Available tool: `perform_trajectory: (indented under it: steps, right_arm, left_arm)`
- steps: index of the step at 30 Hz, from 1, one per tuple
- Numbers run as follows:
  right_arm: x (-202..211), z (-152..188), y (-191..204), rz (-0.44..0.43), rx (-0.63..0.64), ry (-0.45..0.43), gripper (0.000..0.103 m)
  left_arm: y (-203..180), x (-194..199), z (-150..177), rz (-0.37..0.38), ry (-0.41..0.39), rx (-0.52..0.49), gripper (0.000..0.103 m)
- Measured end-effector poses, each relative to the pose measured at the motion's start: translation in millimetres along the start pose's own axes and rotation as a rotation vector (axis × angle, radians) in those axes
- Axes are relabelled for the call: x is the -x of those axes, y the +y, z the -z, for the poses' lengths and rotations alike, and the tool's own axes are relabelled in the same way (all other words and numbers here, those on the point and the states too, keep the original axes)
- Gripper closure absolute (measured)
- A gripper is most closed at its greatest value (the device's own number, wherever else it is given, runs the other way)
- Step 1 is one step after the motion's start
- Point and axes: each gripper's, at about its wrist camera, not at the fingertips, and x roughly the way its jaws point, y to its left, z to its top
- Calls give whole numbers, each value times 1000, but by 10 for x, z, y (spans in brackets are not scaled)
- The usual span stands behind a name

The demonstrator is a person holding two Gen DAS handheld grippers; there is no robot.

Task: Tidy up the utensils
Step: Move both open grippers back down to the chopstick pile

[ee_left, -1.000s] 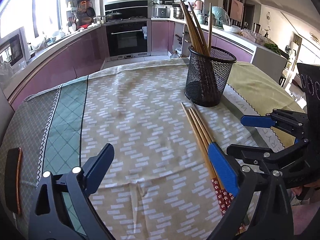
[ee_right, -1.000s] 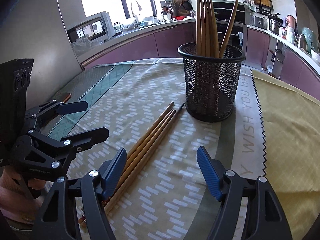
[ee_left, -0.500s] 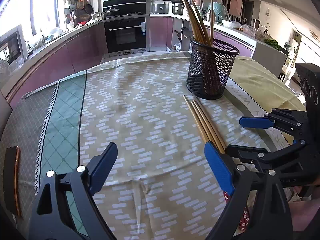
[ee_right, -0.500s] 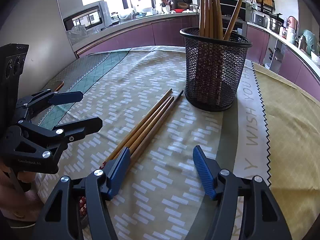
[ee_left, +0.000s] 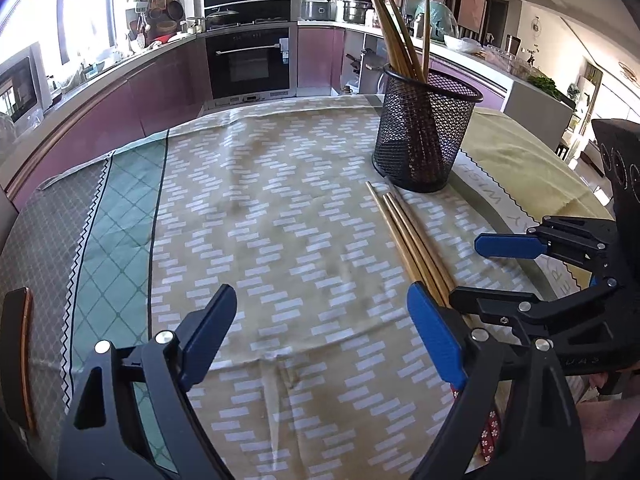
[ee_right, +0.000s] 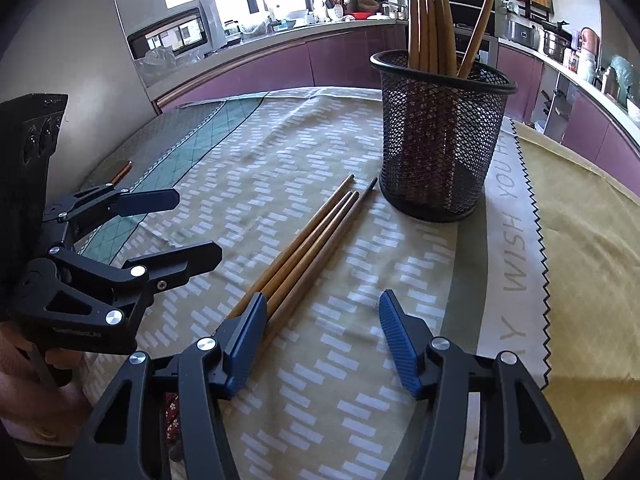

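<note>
A black mesh holder (ee_left: 426, 136) (ee_right: 442, 136) stands upright on the tablecloth with several wooden chopsticks in it. Loose wooden chopsticks (ee_left: 408, 240) (ee_right: 312, 240) lie side by side on the cloth, tips toward the holder. My left gripper (ee_left: 320, 332) is open and empty, just left of the loose chopsticks; it also shows in the right wrist view (ee_right: 192, 228). My right gripper (ee_right: 322, 340) is open and empty, its left finger (ee_right: 246, 344) over the chopsticks' handle ends; it also shows in the left wrist view (ee_left: 480, 268).
A patterned tablecloth (ee_left: 260, 220) covers the table, with a yellow-green cloth (ee_right: 592, 220) on the right. A dark flat object with an orange edge (ee_left: 18, 352) lies at the far left edge. Kitchen counters and an oven stand behind the table.
Both grippers have shifted slightly over the cloth near the loose chopsticks, staying open. The chopsticks and holder have not moved.
</note>
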Motion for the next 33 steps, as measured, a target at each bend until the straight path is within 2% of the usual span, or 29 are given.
perform_trajectory:
  steps: [5,11,15,33]
  right_arm:
    - [32,-2,-33,9,1,9,49]
    - [36,-17,-31,19,12,23,50]
    - [33,-28,-27,28,17,23,50]
    - [28,3,-7,20,27,44,50]
  left_arm:
    - [-34,-1,4,28,5,-9,18]
    - [-157,-33,-6,39,9,-68,20]
    - [-142,-58,-26,32,15,-74,20]
    - [-126,-179,-34,93,60,-67,20]
